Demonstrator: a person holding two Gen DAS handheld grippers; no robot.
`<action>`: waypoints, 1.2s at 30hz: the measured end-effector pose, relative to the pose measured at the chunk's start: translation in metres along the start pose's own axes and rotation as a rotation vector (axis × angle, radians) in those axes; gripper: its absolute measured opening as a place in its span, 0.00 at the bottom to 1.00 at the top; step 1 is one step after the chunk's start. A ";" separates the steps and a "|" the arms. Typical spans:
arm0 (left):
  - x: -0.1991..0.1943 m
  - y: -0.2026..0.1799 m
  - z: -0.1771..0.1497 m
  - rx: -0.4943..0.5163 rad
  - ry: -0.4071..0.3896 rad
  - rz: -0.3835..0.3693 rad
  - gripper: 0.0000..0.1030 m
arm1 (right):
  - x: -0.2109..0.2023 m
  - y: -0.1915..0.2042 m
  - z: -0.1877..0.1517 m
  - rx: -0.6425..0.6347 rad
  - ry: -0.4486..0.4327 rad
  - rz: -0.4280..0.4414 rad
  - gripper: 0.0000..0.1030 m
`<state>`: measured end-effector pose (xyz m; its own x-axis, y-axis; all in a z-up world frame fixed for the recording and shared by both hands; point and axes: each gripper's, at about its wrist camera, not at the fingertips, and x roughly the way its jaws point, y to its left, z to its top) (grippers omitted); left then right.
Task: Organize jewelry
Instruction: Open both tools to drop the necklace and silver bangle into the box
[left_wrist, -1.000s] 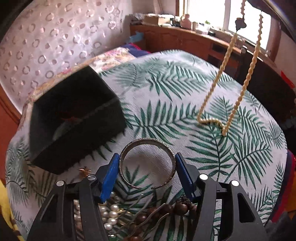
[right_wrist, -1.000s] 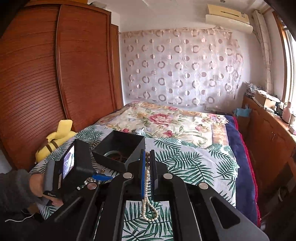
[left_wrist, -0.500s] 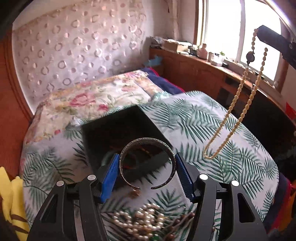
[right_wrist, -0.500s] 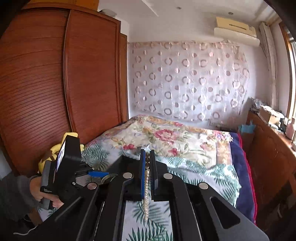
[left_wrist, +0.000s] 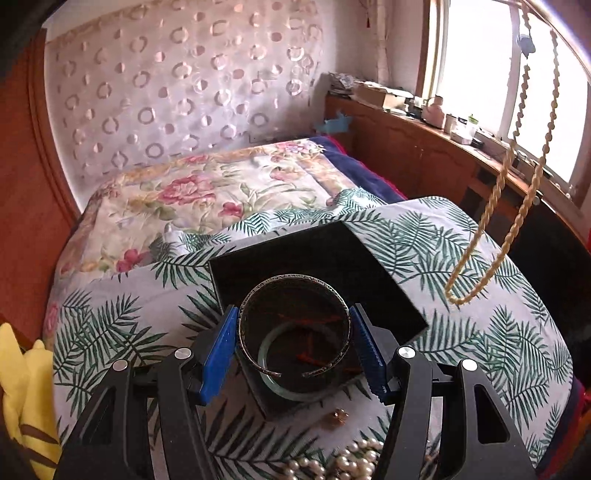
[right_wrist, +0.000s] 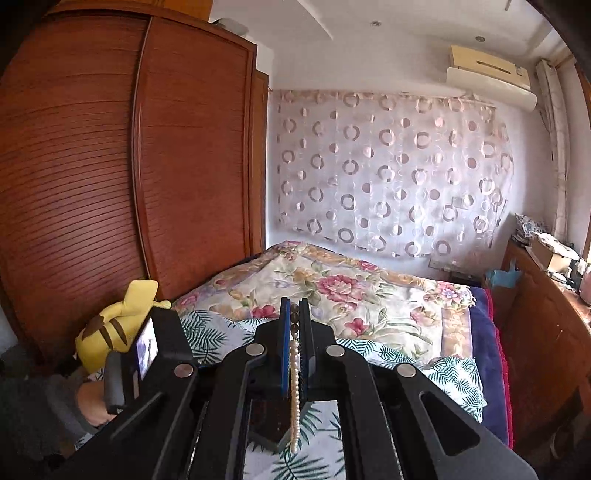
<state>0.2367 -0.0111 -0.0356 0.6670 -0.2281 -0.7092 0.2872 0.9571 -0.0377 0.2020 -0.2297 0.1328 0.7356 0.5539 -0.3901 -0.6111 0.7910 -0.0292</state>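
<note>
My left gripper (left_wrist: 293, 325) is shut on a silver cuff bangle (left_wrist: 291, 280), its blue pads pressing the bangle's two sides. The bangle hangs just above an open black box (left_wrist: 332, 251) on the palm-leaf cloth. In the box lies a pale green bangle (left_wrist: 269, 384). My right gripper (right_wrist: 294, 314) is shut on a cream bead necklace (right_wrist: 294, 398), which dangles below its fingers. In the left wrist view the same necklace (left_wrist: 495, 206) hangs in a long loop to the right of the box, clear of the cloth.
Loose pearls (left_wrist: 343, 461) and a small gold piece (left_wrist: 338, 415) lie on the cloth near the box's front corner. A yellow plush toy (right_wrist: 110, 328) sits at the bed's left edge by the wardrobe. A hand (right_wrist: 92, 402) holds the left gripper's handle. A wooden cabinet (left_wrist: 424, 158) runs along the right.
The left gripper carried the silver bangle from over the cloth to over the black box. The right gripper rose, lifting the necklace's loop off the cloth.
</note>
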 end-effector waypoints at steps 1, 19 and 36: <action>0.002 0.002 -0.001 -0.009 0.000 -0.001 0.56 | 0.004 0.000 0.003 0.000 0.000 0.001 0.05; -0.031 0.018 -0.012 -0.046 -0.116 0.028 0.71 | 0.088 0.007 -0.033 0.010 0.134 0.060 0.05; -0.076 0.015 -0.077 -0.082 -0.139 0.033 0.85 | 0.117 0.021 -0.119 0.072 0.317 0.068 0.39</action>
<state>0.1376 0.0338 -0.0365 0.7657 -0.2139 -0.6066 0.2105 0.9745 -0.0779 0.2408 -0.1793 -0.0231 0.5593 0.5065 -0.6563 -0.6250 0.7777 0.0676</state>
